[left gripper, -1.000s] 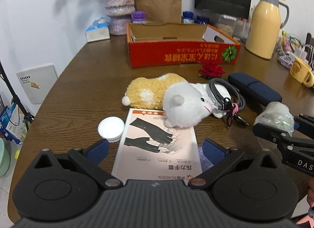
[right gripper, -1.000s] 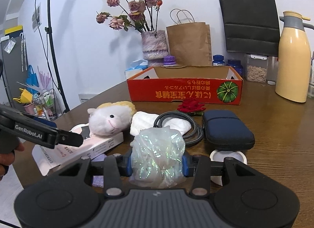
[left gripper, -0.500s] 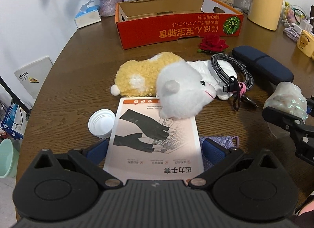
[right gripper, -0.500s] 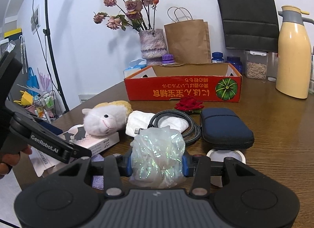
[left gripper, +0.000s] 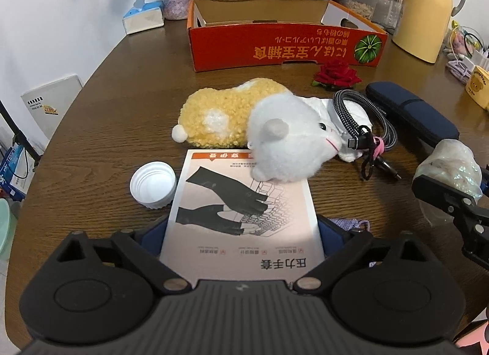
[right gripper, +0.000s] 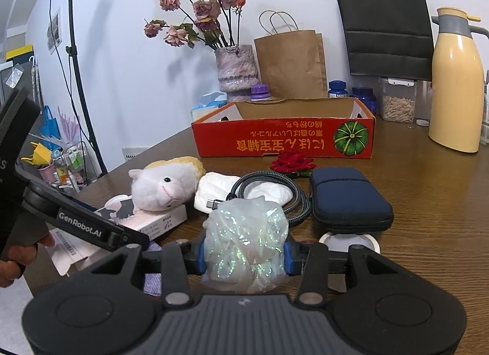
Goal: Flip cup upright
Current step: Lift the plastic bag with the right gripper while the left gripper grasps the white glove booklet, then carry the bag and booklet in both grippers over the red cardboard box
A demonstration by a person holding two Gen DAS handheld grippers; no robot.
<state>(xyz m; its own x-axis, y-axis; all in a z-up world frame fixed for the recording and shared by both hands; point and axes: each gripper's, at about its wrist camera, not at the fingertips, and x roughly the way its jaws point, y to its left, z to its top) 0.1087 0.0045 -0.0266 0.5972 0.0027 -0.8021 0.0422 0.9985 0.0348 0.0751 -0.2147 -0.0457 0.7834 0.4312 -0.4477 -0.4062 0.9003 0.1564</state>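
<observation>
Low in the middle of the left wrist view, left gripper (left gripper: 241,232) spread wide, fingers either side of a flat glove box (left gripper: 241,202); cannot tell whether the pads touch it. Far over at the right edge, crinkled shiny cup (left gripper: 452,162) pinched in the right gripper (left gripper: 449,199), raised above the brown table (left gripper: 122,95). Between the two: plush toy (left gripper: 275,134) with its head on the box's far end, coiled cable (left gripper: 366,122). Just left of the box, white cap (left gripper: 152,185), open side up.

Bottom centre of the right wrist view, right gripper clamped on the cup, blue pads (right gripper: 201,255) pressing both sides; which way up, cannot tell. Just behind, dark blue case (right gripper: 351,202). From the left edge, left gripper held in a hand (right gripper: 15,260).
</observation>
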